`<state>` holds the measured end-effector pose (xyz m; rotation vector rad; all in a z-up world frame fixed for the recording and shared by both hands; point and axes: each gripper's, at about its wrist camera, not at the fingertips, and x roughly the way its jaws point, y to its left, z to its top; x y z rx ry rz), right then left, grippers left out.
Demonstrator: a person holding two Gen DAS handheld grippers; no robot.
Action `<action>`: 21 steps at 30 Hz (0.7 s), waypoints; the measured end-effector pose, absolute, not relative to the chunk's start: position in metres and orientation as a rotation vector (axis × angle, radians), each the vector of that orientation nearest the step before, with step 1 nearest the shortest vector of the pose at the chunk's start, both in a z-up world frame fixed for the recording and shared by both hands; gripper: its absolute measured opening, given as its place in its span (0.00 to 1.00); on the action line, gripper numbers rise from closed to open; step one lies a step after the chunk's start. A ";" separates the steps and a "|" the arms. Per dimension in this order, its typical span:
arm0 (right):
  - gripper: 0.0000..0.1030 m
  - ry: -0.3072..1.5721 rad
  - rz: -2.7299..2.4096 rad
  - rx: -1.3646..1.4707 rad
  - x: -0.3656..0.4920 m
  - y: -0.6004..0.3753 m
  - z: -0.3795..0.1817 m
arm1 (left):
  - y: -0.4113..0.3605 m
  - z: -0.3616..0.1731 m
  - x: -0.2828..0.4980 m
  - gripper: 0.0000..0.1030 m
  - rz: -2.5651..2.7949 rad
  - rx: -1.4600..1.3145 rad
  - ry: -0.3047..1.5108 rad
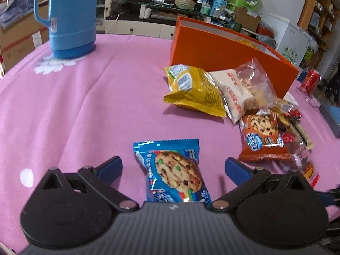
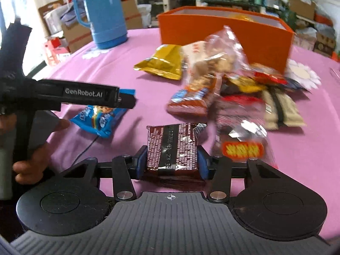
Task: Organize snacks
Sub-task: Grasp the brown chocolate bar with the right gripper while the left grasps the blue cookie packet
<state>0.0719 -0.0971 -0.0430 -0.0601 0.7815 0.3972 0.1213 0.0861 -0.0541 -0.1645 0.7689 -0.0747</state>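
On the pink tablecloth (image 1: 85, 106) we see our two grippers working among scattered snack packets. Our right gripper (image 2: 172, 159) has its jaws clamped on a dark red packet (image 2: 173, 148), one blue pad pressing each long side, with the packet's near end low over the cloth. Our left gripper (image 1: 173, 167) stands with its jaws wide apart and nothing held; a blue cookie packet (image 1: 172, 172) lies flat on the cloth between its fingers, touching neither. From the right wrist view we see that same left gripper from the side, with a hand (image 2: 31, 148) around its grip.

Farther back, a yellow packet (image 1: 195, 89) lies beside a clear bag of pale biscuits (image 1: 244, 87), and just in front of those sits an orange-brown cookie packet (image 1: 263, 136). More wrappers are heaped to the right of it, blurred in both views, among them a clear bag with a red and yellow label (image 2: 242, 149) just beside our right gripper. Behind the heap stands an open orange box (image 1: 212, 46), with something yellow inside that we cannot make out. A blue jug (image 1: 70, 17) stands upright at the far left of the table, well apart from the snacks, and a red can (image 1: 311, 80) sits past the box's right end.
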 end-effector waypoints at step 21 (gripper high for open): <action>0.20 0.773 -0.001 0.148 0.131 -0.275 -0.045 | 0.066 -0.056 0.113 0.52 -0.023 -0.020 0.722</action>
